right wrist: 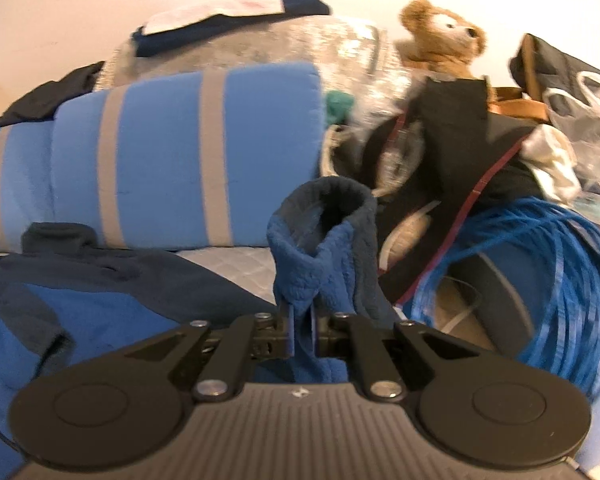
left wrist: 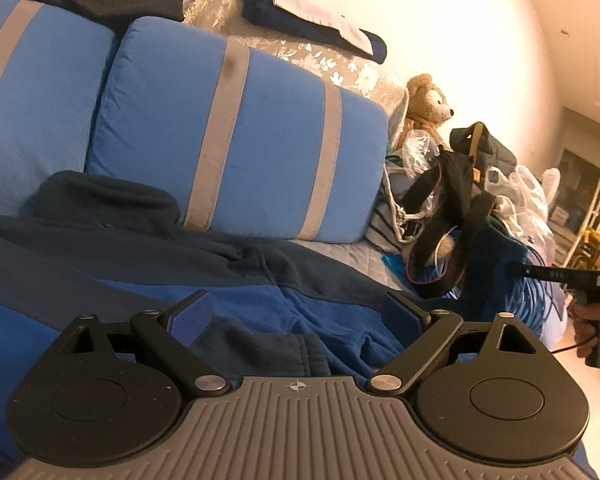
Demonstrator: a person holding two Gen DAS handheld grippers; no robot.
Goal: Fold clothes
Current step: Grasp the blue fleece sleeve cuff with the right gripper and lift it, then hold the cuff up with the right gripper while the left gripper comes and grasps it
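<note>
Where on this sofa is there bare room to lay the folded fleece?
Little: one quilted seat strip between the striped cushion, the spread fleece and the sleeve clamped in the right gripper. Right of it, bags and blue cable coil crowd everything.

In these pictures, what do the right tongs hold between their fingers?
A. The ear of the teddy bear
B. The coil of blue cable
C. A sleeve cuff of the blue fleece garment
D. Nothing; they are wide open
C: in the right wrist view the right tongs are shut on the sleeve cuff of the blue fleece garment, whose open end stands up above them.
</note>
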